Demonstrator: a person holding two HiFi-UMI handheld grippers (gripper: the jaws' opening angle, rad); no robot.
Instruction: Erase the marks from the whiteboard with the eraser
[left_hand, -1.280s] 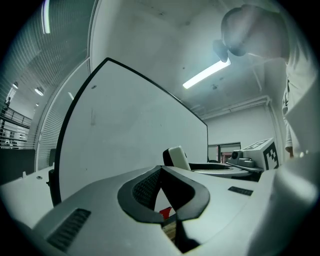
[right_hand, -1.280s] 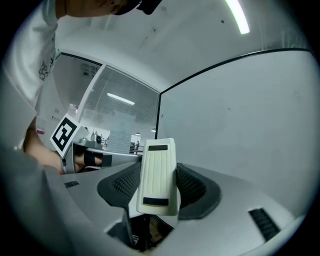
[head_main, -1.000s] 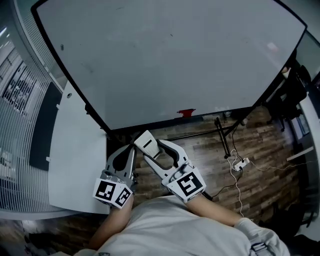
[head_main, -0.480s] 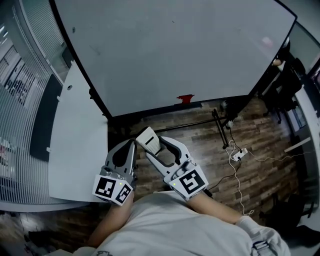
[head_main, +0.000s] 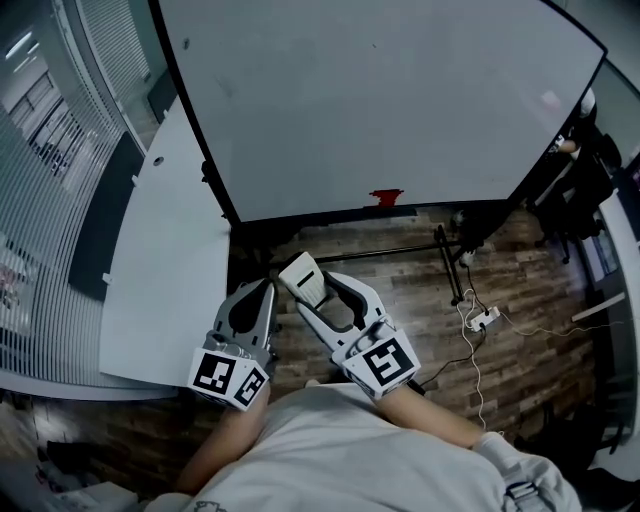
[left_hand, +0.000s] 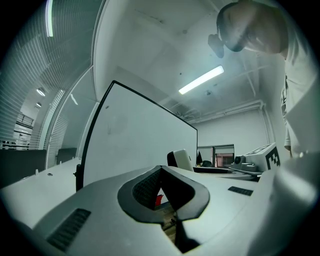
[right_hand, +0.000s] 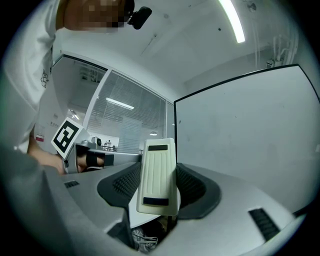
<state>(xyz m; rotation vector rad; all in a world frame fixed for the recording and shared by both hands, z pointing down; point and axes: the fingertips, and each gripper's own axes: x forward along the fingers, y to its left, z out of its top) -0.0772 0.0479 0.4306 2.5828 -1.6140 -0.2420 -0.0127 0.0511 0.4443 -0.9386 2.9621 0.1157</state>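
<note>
1. The right gripper (head_main: 310, 298) is clamped on the eraser (right_hand: 159, 165). The cream block stands upright between its two dark ribbed pads and sticks out past the fingertips.
2. The left gripper (head_main: 265, 292) sits just beside it with its jaws closed tip to tip, holding nothing.
3. We hold both grippers low and close to the body, side by side, above the wooden floor (head_main: 420, 290). The eraser is apart from the whiteboard (head_main: 380, 100) and points towards the board's lower left corner.
4. The whiteboard stands upright ahead of us in a dark frame. Its surface shows only a few faint specks.
5. A narrow ledge runs along the board's lower edge, and a small red object (head_main: 386, 197) rests on it near the middle.
6. A white desk (head_main: 170, 270) lies to the left, its near corner just beside the left gripper and its far end close to the board's left edge.
7. To the right, beyond the stand's black bars (head_main: 440, 250), the floor carries a power strip (head_main: 483, 321) and loose white cables.
8. The floor strip between the grippers and the board's lower edge is open.
</note>
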